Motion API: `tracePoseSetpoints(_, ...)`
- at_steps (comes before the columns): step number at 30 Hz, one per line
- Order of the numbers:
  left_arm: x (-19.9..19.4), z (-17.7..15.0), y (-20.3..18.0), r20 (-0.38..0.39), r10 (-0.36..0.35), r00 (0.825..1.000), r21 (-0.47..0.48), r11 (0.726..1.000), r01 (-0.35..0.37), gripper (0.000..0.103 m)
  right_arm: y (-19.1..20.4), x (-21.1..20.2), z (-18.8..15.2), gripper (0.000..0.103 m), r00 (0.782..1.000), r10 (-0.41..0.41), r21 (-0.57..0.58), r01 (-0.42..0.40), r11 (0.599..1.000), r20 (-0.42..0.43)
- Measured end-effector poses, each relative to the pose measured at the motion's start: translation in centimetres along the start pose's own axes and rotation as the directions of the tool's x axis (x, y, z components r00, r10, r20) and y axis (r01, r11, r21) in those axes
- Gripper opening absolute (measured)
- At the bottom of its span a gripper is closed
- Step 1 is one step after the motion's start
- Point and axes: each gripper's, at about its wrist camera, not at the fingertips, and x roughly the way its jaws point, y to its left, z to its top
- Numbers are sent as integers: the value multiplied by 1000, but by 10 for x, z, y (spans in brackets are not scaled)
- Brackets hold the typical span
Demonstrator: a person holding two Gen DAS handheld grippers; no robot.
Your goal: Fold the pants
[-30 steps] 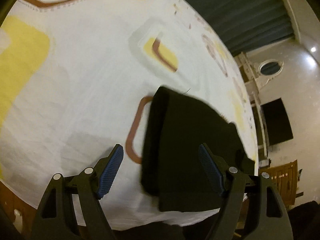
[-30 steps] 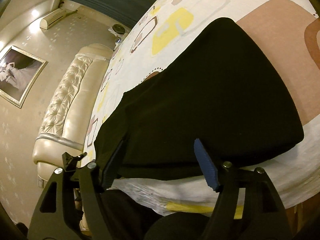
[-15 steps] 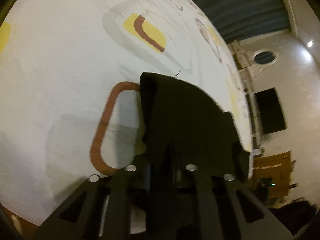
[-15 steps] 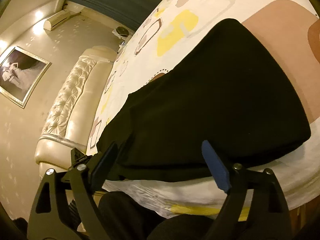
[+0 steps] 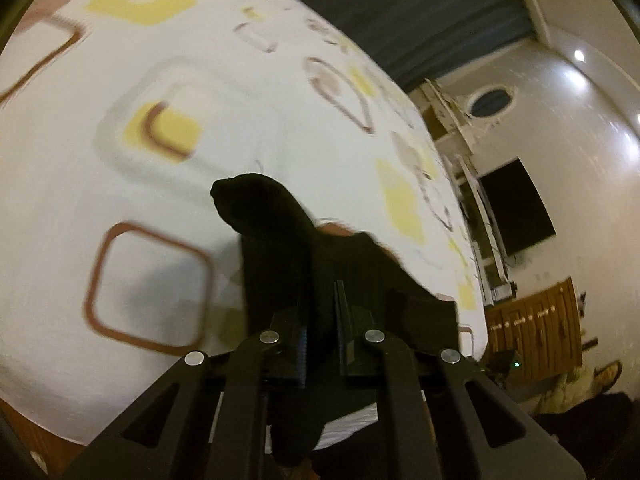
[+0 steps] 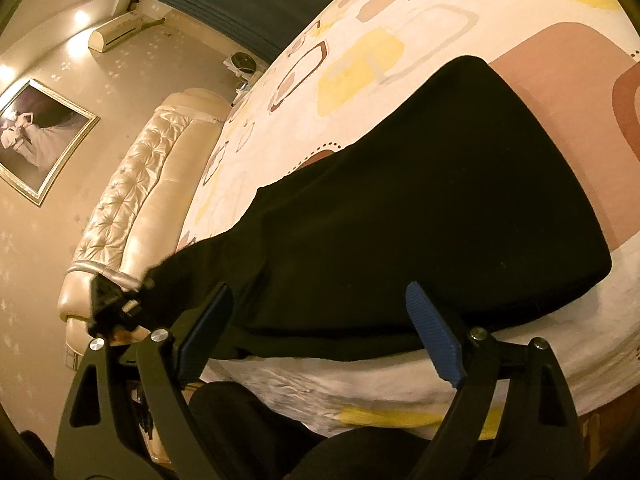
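Left gripper (image 5: 322, 320): jaws clamped on black pants (image 6: 420, 236), fabric bunched and lifted off bed (image 5: 120, 168) near its front edge. Right gripper (image 6: 320, 336): jaws wide, blue pads (image 6: 434, 336) either side of pants' near hem, not gripping. Rest of pants flat along front edge of patterned bedspread. Tufted headboard (image 6: 132, 200) beyond.

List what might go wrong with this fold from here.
The left gripper pinches only one end of the black fabric pants, so the cloth may slip out during the lift. The right gripper is open and holds nothing, so the wide end could drag or bunch. The pants lie near the edge of the patterned bedsheet and could slide off.
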Motion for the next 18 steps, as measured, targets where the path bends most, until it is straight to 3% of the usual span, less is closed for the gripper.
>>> tracePoseSetpoints(7,22,6,-113,-33,-22,999,187,982,28,10,8,-3,1,88,1000,7,-27,-7,1000,2)
tracePoseSetpoints(14,108,-29,-214,-134,47,990,371,929,6,6,7,-28,13,88,997,25,-7,-24,1000,79)
tracePoseSetpoints(18,157,-57,-239,-175,104,979,425,905,-20,5,-5,-50,21,88,989,25,40,-31,999,145)
